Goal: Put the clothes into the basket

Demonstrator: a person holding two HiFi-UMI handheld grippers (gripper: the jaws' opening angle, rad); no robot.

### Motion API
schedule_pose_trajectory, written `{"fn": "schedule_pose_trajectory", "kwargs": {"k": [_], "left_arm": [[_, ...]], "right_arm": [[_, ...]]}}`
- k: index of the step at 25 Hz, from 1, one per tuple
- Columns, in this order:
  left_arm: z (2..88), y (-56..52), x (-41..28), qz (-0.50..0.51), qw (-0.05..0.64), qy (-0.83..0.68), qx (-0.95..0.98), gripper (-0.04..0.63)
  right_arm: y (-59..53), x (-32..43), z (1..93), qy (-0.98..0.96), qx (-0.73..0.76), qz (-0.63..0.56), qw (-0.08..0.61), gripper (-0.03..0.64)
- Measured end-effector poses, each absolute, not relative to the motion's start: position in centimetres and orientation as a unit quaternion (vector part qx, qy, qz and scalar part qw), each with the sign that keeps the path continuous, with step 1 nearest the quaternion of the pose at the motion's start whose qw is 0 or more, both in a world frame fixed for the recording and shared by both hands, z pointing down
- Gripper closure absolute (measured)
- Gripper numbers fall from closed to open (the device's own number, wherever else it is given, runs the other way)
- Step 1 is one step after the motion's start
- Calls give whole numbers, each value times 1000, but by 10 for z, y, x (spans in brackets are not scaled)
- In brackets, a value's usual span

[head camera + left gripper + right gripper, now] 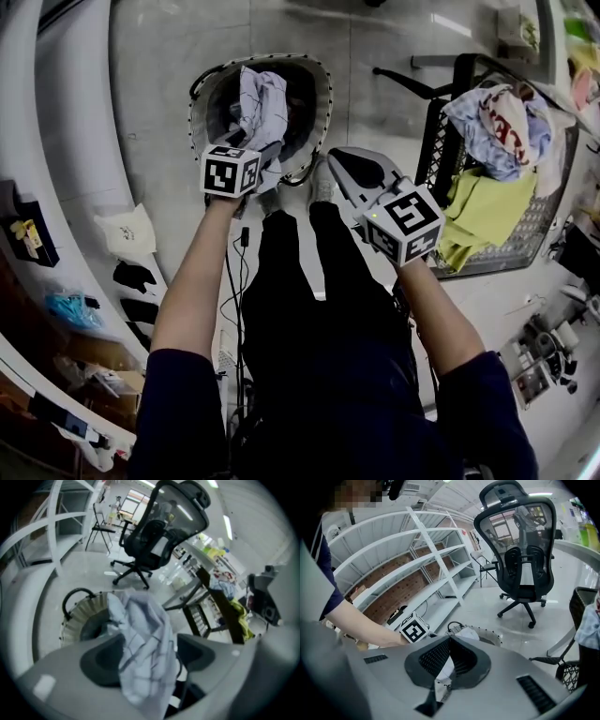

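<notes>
A round white laundry basket point(319, 84) stands on the floor ahead of the person's feet. A pale blue checked garment point(261, 105) hangs over its inside. My left gripper point(262, 161) is above the basket's near rim. In the left gripper view the garment point(145, 644) droops between the jaws of that gripper point(150, 641), which stand wide apart and do not pinch it; the basket point(77, 616) lies beyond. My right gripper point(335, 156) hovers just right of the basket, its jaws closed tip to tip on nothing point(449, 640).
A black mesh crate point(436, 131) at the right holds more clothes, pale blue point(497, 127) and yellow-green point(483, 211). A black office chair point(522, 559) stands farther off on the grey floor. White shelving point(417, 550) runs along the left. The person's legs are below me.
</notes>
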State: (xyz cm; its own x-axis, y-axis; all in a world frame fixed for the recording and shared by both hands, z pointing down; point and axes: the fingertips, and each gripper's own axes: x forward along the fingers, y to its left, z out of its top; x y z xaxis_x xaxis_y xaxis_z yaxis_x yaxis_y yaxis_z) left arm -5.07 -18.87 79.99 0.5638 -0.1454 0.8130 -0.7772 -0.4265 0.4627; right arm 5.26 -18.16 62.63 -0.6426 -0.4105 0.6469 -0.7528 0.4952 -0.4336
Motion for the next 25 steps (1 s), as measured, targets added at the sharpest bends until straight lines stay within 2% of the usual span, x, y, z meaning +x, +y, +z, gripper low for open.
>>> {"fn": "schedule_pose_trajectory", "kwargs": {"k": [12, 15, 22, 23, 25], "left_arm": [[749, -189, -51, 307, 434, -317, 785, 258], [725, -185, -56, 283, 433, -326, 791, 331], [655, -179, -74, 234, 398, -354, 813, 570], [644, -177, -77, 231, 390, -354, 818, 591], [623, -172, -82, 227, 376, -354, 825, 591]], "right_arm": [[-185, 37, 613, -840, 340, 355, 232, 609], [-187, 32, 604, -843, 339, 350, 227, 609], [-185, 13, 572, -856, 332, 333, 216, 611], [-184, 10, 567, -857, 332, 331, 214, 611], [-182, 6, 557, -859, 332, 328, 209, 611]]}}
